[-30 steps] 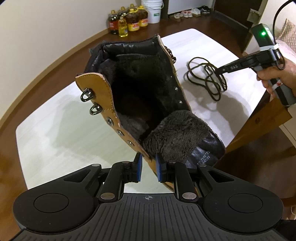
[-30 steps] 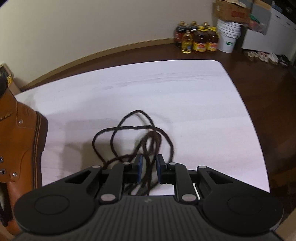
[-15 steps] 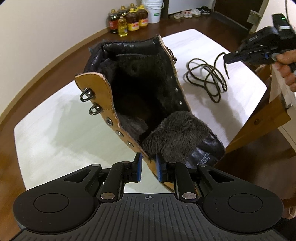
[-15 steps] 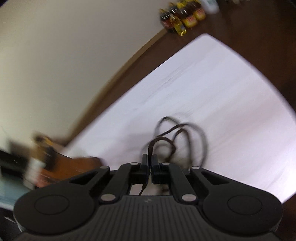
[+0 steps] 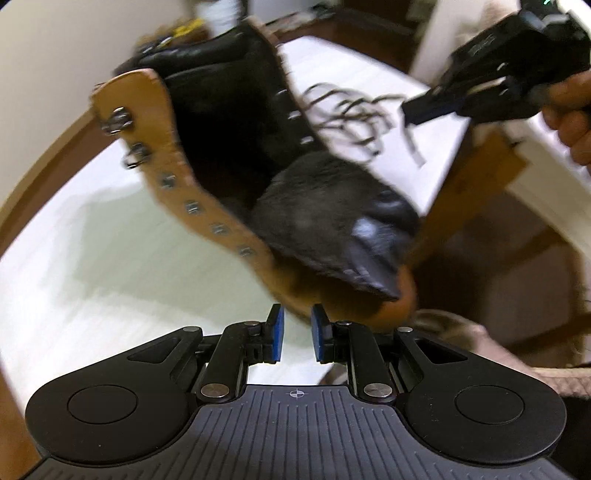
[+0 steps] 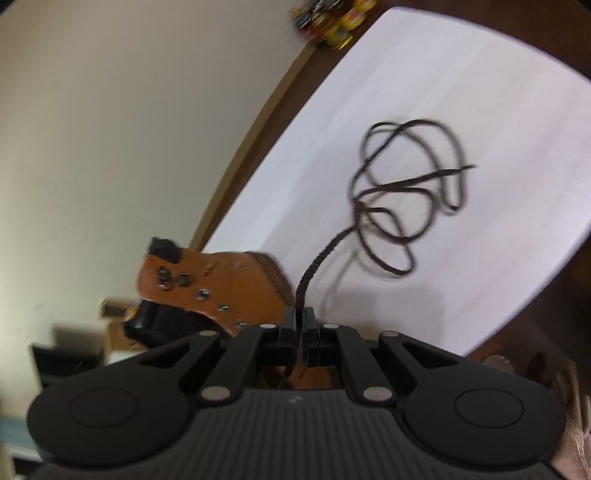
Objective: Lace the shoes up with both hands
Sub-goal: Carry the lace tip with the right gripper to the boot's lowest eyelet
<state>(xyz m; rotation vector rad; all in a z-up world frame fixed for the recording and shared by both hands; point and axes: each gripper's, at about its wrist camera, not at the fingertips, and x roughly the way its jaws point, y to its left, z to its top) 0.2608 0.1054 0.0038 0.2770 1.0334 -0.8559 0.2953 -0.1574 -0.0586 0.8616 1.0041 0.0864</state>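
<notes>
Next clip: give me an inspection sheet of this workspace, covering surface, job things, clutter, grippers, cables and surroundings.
Surface: white table, bare apart from the job's things.
Job's things: tan boot with dark fleece lining, unlaced, eyelets empty; dark shoelace lying in loose loops beside it.
Clutter: nothing seen.
Grippers: right gripper shut on one end of the shoelace; left gripper with a gap between its pads, at the boot's near edge; grip unclear.
Cables: nothing seen.
Surroundings: blurred bottles on a dark wooden floor by the wall.
</notes>
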